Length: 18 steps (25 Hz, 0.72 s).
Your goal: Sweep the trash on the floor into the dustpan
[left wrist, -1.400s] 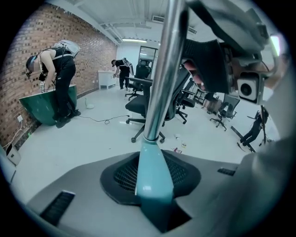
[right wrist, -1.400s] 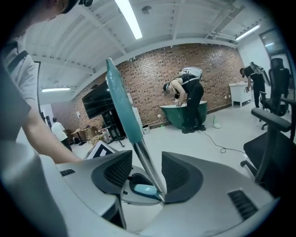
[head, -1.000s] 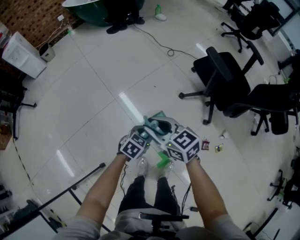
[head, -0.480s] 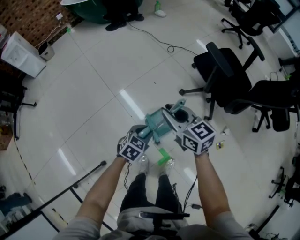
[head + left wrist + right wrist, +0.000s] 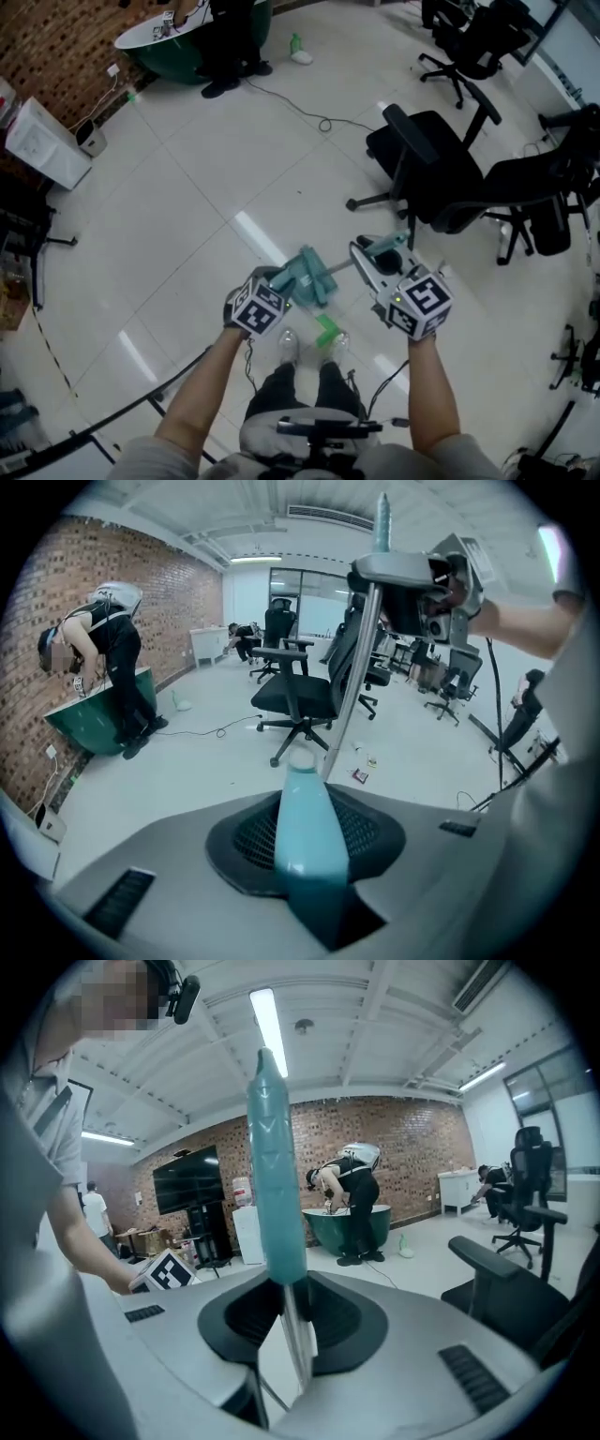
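Observation:
My left gripper (image 5: 286,286) is shut on a short teal handle (image 5: 305,822), whose teal body (image 5: 305,275) looks like the dustpan, though I cannot tell for certain. From there a thin metal pole (image 5: 354,658) slants up to my right gripper (image 5: 380,255). The right jaws are closing, with the pole's teal grip (image 5: 275,1171) and the bare rod (image 5: 295,1340) between them and carried by them. Small bits of trash (image 5: 362,774) lie on the white floor by the chair, beyond the pole.
Black office chairs (image 5: 436,164) stand close ahead on the right, with more (image 5: 553,202) further right. A cable (image 5: 300,105) crosses the floor toward a green tub (image 5: 187,37) where a person stands. A white box (image 5: 42,127) sits left. A black stand leg (image 5: 122,412) lies near my left.
My right gripper has swung right and up, away from the left one, taking the pole's teal grip with it. The left gripper has risen a little with its handle.

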Each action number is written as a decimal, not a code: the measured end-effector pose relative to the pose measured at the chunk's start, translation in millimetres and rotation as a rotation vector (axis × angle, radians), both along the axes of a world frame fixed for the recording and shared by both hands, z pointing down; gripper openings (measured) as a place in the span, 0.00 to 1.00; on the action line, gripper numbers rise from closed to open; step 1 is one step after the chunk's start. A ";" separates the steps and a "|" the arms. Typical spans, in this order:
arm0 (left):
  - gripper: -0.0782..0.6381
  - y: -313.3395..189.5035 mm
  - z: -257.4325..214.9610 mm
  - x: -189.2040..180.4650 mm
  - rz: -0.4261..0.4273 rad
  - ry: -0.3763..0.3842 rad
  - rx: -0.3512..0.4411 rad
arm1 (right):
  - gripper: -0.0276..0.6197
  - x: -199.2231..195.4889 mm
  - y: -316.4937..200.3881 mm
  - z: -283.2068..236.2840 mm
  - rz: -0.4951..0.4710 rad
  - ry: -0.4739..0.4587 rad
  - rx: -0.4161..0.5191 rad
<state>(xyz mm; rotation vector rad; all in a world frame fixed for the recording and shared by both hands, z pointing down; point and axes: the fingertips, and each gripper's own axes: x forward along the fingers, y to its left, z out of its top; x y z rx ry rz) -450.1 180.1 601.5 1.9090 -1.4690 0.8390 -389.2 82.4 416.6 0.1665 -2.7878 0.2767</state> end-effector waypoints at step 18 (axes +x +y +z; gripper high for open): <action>0.25 -54.4 -173.9 39.2 0.264 -0.120 0.190 | 0.15 117.0 3.0 -93.7 0.323 -0.061 0.184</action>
